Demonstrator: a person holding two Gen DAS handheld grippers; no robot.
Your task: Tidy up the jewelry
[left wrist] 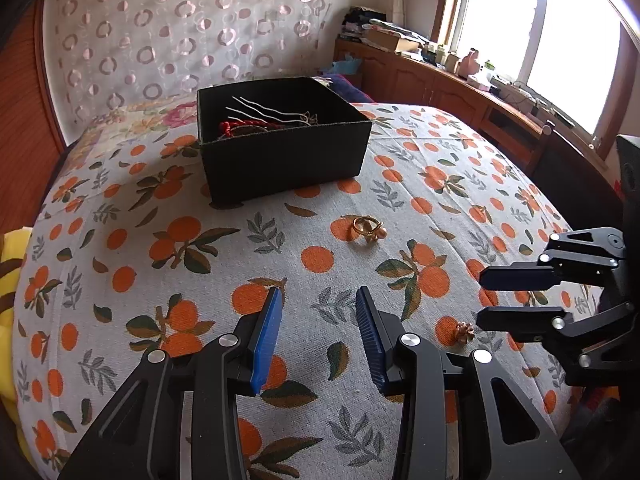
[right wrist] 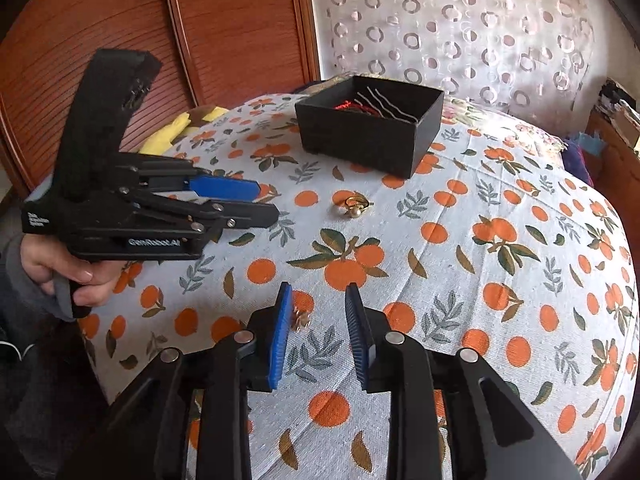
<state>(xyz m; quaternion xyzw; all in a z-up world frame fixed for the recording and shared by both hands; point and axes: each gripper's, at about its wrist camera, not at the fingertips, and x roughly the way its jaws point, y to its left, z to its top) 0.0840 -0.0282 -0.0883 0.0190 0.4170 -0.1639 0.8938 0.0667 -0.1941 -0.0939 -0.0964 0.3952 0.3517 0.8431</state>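
A black open box [left wrist: 280, 160] stands on the orange-print cloth; it also shows in the right wrist view [right wrist: 368, 136]. It holds silver hairpins [left wrist: 272, 114] and a red cord [left wrist: 236, 126]. A gold ring with a pearl [left wrist: 367, 229] lies on the cloth in front of the box, also seen from the right [right wrist: 354, 205]. A small rose-gold flower piece [left wrist: 464, 331] lies by my right gripper [left wrist: 482, 298]; in the right wrist view it [right wrist: 301, 320] sits between the jaws, next to the left pad. My right gripper [right wrist: 318, 294] is open. My left gripper [left wrist: 318, 296] is open and empty, short of the ring; it also shows in the right wrist view [right wrist: 268, 200].
The cloth-covered surface [left wrist: 160, 280] curves away at its edges. A patterned curtain [left wrist: 180, 32] hangs behind the box. A wooden cabinet with clutter [left wrist: 440, 76] runs under the window at right. A wooden panel [right wrist: 120, 20] and a yellow cushion [right wrist: 168, 132] are at left.
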